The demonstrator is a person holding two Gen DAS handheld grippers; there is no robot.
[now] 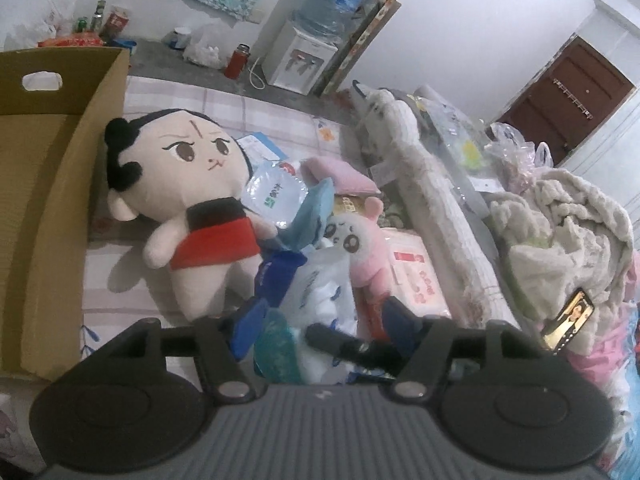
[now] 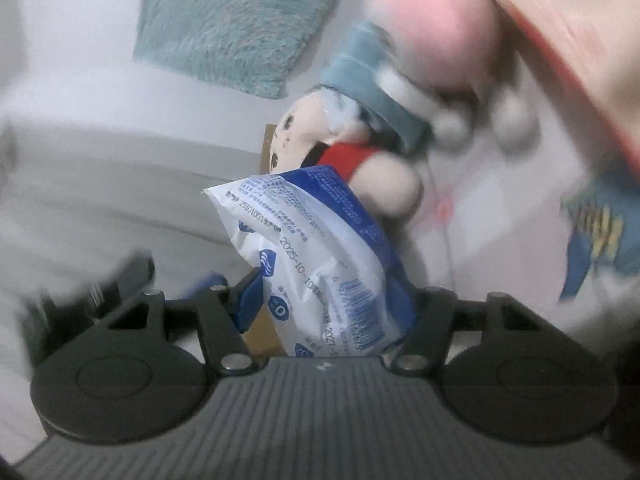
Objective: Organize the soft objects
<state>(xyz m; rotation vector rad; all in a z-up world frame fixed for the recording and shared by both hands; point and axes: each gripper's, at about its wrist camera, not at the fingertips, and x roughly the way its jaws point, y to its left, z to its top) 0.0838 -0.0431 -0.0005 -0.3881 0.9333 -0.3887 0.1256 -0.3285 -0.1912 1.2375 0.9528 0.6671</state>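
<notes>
Nearest the right wrist camera, a white-and-blue tissue pack (image 2: pixel 320 256) sits clamped between the fingers of the right gripper (image 2: pixel 326 300); the blurred background suggests it is being carried. Its wrapper shows a barcode and a printed date, 2025-10-10. Behind it lies the doll in the red top (image 2: pixel 312 148).

From the left wrist, the left gripper (image 1: pixel 320 320) stands spread, holding nothing, poised over the heap on the bed (image 1: pixel 200 104), above a crumpled plastic pack (image 1: pixel 324 296) and beside a pink plush toy (image 1: pixel 360 248). The cardboard box (image 1: pixel 44 184) stands open just left of the doll (image 1: pixel 192 196).

This looks like mid-transfer: the pack probably wants releasing into the box, and the left gripper must sink onto one soft item before pinching.
</notes>
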